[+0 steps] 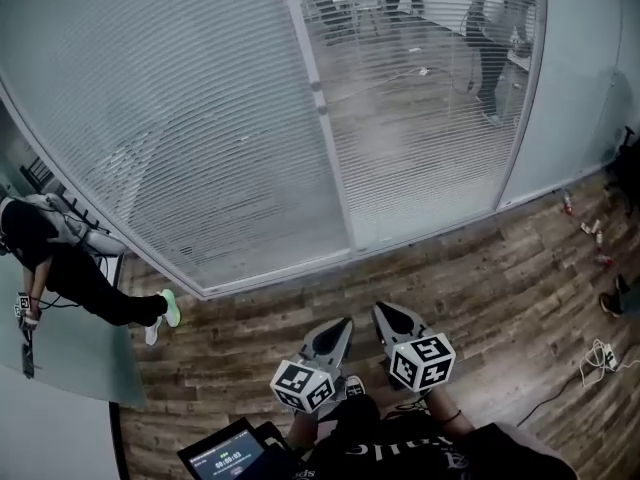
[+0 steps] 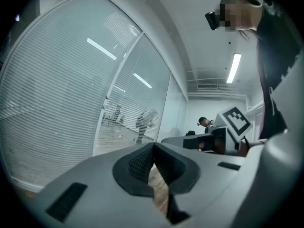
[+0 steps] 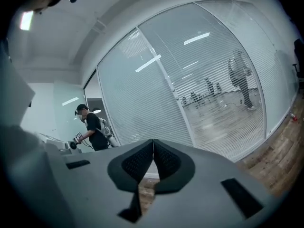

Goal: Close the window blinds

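Left blinds (image 1: 170, 118) hide the room (image 1: 415, 68); right blinds (image 1: 440, 173) leave it hazy.

Grey left hand-held gripper (image 1: 343, 325) and right hand-held gripper (image 1: 384, 312) bear black-and-white marker cubes (image 1: 303, 384); the person wears a black shirt (image 1: 400, 450).

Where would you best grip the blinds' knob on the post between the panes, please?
Probably pinch the knob across its sides, coming straight on from the room. It seems to jut from the post towards us, so its flanks look free. The right gripper is shut and must open first.
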`<state>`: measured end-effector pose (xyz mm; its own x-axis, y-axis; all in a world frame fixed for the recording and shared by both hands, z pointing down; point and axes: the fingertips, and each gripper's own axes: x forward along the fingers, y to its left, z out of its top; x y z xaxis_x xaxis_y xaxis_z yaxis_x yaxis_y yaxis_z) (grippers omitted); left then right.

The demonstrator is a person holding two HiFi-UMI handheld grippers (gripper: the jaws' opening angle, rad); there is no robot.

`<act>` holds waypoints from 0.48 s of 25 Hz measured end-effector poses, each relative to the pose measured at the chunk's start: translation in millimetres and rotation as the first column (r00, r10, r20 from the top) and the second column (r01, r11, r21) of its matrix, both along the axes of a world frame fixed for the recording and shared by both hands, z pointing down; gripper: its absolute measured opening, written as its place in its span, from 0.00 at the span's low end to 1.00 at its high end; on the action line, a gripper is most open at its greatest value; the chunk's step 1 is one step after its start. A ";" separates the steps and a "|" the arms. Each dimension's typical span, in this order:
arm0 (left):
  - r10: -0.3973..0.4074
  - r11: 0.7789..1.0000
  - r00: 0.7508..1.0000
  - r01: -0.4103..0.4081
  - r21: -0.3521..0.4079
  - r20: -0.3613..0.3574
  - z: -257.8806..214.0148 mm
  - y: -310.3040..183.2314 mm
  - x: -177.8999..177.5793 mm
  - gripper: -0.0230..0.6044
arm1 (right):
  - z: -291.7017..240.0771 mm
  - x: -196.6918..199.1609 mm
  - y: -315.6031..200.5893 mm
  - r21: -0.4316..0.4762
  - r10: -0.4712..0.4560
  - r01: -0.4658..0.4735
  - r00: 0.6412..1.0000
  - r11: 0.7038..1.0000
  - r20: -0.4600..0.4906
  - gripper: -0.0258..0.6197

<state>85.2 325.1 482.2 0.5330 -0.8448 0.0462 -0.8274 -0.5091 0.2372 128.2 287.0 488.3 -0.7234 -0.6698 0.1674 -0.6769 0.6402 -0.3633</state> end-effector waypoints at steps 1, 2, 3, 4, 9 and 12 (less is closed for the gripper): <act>0.002 1.000 1.000 -0.002 0.008 0.000 -3.4 -11.2 -16.0 0.04 | -3.8 -15.1 -10.5 0.008 0.004 -0.004 1.000 1.000 0.002 0.07; 0.005 1.000 1.000 -0.005 0.017 0.002 -7.1 -23.1 -31.9 0.04 | -7.6 -30.1 -21.4 0.016 0.009 -0.009 1.000 1.000 0.007 0.07; 0.011 1.000 1.000 -0.011 0.026 0.004 -10.5 -35.1 -46.8 0.04 | -11.2 -43.9 -31.9 0.022 0.018 -0.018 1.000 1.000 0.012 0.07; 0.018 0.999 1.000 -0.018 0.032 0.006 -13.5 -46.6 -60.2 0.04 | -14.2 -56.0 -41.5 0.025 0.028 -0.028 0.999 0.999 0.015 0.07; 0.029 0.999 0.999 -0.028 0.030 -0.024 -10.4 -94.4 -115.2 0.04 | -11.8 -104.2 -78.0 0.028 0.052 -0.051 0.999 0.998 -0.015 0.07; 0.027 1.000 0.998 -0.027 0.013 -0.059 -3.5 -119.7 -134.5 0.04 | -8.2 -120.3 -103.2 0.018 0.060 -0.060 0.997 0.998 -0.042 0.07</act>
